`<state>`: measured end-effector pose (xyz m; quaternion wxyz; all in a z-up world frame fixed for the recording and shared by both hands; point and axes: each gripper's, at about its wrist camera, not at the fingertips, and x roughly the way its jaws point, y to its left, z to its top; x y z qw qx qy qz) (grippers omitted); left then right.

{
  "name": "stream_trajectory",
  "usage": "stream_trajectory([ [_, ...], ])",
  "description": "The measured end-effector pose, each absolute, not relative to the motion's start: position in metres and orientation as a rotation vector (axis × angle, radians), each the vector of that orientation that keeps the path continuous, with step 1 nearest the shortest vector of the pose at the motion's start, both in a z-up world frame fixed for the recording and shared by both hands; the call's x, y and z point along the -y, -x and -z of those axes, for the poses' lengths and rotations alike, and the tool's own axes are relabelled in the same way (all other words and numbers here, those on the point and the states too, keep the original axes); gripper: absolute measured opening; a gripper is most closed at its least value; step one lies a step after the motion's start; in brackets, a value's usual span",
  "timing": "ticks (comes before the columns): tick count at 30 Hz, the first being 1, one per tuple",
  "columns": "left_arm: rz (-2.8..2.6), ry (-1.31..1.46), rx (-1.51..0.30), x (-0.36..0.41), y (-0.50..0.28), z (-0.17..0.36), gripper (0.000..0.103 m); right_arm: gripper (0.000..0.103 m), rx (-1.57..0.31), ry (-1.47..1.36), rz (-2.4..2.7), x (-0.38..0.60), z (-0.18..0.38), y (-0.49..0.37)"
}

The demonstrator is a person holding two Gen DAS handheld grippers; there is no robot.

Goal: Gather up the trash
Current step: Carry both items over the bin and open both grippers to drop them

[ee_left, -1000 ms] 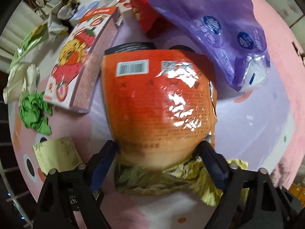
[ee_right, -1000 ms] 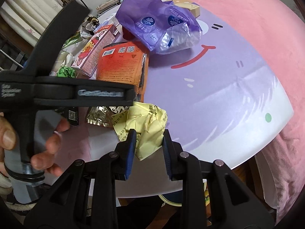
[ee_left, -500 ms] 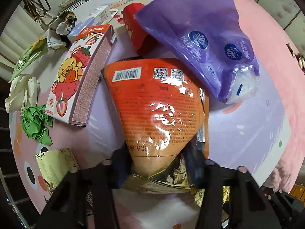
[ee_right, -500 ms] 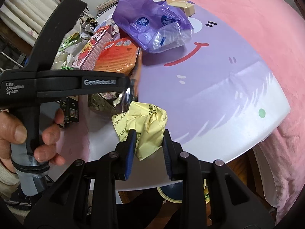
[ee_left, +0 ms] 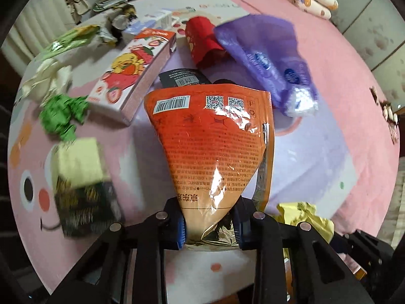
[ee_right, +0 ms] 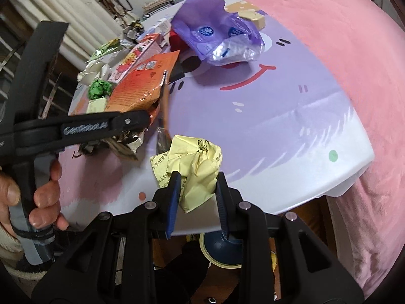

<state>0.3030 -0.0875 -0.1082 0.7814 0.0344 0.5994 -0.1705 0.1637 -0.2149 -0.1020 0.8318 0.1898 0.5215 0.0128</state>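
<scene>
My left gripper (ee_left: 210, 225) is shut on the lower end of an orange snack bag (ee_left: 215, 141) and holds it lifted and tilted above the table; the bag also shows in the right wrist view (ee_right: 139, 88). My right gripper (ee_right: 197, 197) is shut on a crumpled yellow paper (ee_right: 195, 167) at the table's front edge; the paper also shows in the left wrist view (ee_left: 306, 217). More trash lies behind: a purple plastic bag (ee_left: 268, 58), a red wrapper (ee_left: 202, 40), a strawberry carton (ee_left: 134, 73), a green paper ball (ee_left: 60, 116).
The round pink and purple table (ee_right: 278, 96) has a white front rim. A black and yellow packet (ee_left: 81, 185) lies at the left. White crumpled paper (ee_left: 48, 81) and a green wrapper (ee_left: 73, 38) sit at the back left. A dark bin (ee_right: 222, 248) stands below the table edge.
My left gripper closed on the orange bag and lifted it up and back from the table. The right gripper still holds the yellow paper in place.
</scene>
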Motion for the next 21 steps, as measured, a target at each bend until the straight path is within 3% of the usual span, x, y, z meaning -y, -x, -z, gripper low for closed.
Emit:
stream_trajectory([
  [10, 0.247, 0.047, -1.22, 0.047, -0.158, 0.096, 0.027, 0.024, -1.125, -0.22, -0.22, 0.225, 0.092, -0.115],
  [21, 0.229, -0.026, -1.317, 0.053, -0.014, 0.143, 0.028, 0.024, -1.254, -0.086, -0.329, 0.218, 0.138, -0.027],
])
